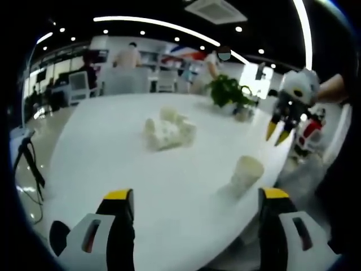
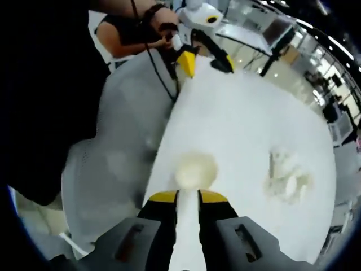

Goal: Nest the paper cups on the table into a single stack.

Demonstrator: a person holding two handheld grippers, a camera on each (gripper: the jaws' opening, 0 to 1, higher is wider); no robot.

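Observation:
One paper cup (image 1: 246, 172) stands alone near the white table's (image 1: 113, 147) right edge. In the right gripper view this cup (image 2: 196, 169) sits just beyond my right gripper (image 2: 188, 196), whose jaws are a narrow gap apart with nothing between them. A cluster of several paper cups (image 1: 168, 131) lies at mid-table, and the same cluster (image 2: 287, 178) appears to the right in the right gripper view. My left gripper (image 1: 196, 195) is wide open and holds nothing, low over the near table. The right gripper (image 1: 278, 134) hangs above the table's right side. The left gripper (image 2: 204, 61) shows over the table's far end.
A potted plant (image 1: 228, 90) stands at the table's far right. A grey mesh chair (image 2: 107, 152) sits close against the table edge beside the lone cup. A person's arm (image 2: 135, 34) reaches in at the top. Chairs and people are behind the table.

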